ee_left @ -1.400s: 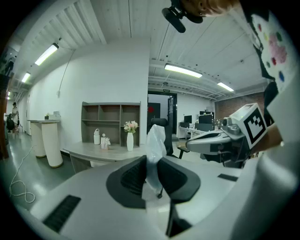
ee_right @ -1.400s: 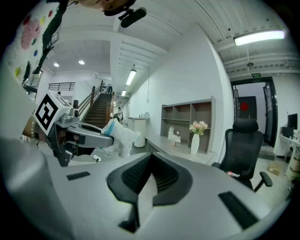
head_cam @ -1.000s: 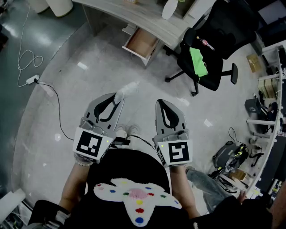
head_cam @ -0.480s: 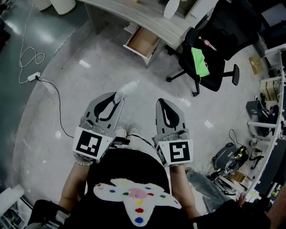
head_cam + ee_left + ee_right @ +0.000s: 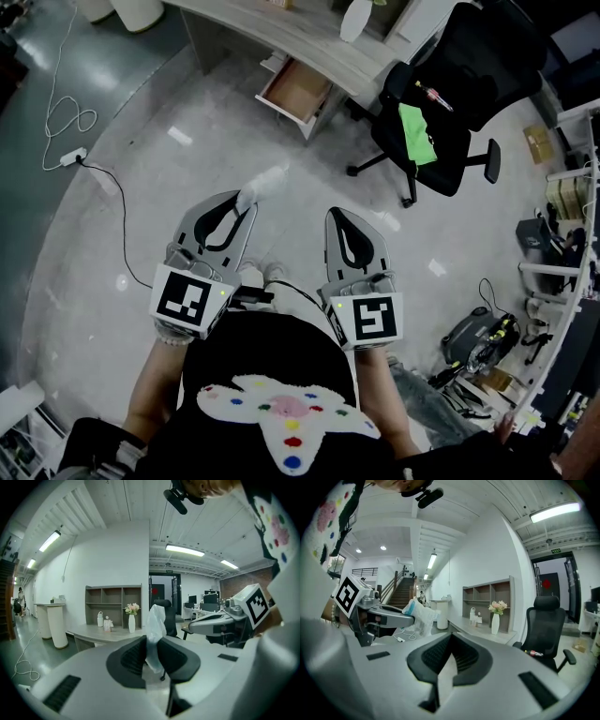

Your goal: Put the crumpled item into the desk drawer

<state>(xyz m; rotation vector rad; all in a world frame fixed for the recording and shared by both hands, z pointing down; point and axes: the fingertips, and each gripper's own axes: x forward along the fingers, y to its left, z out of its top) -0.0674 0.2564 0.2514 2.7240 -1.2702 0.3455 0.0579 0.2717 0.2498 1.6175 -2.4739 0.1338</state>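
Note:
A crumpled white item (image 5: pixel 265 185) sticks out from the tips of my left gripper (image 5: pixel 246 202), which is shut on it. In the left gripper view the crumpled item (image 5: pixel 154 634) stands pinched between the dark pads. My right gripper (image 5: pixel 336 217) is held beside the left one, shut with nothing in it; its own view shows the jaws closed together (image 5: pixel 451 638) and the crumpled item (image 5: pixel 419 618) off to the left. The open desk drawer (image 5: pixel 298 89) shows its brown inside under the curved desk (image 5: pixel 300 36), well ahead of both grippers.
A black office chair (image 5: pixel 441 103) with a green thing (image 5: pixel 415 131) on its seat stands right of the drawer. A white cable and power strip (image 5: pixel 70 157) lie on the floor at the left. Shelving and gear crowd the right edge (image 5: pixel 562 234).
Both grippers keep their places and grips. The floor and desk have shifted only slightly in the head view.

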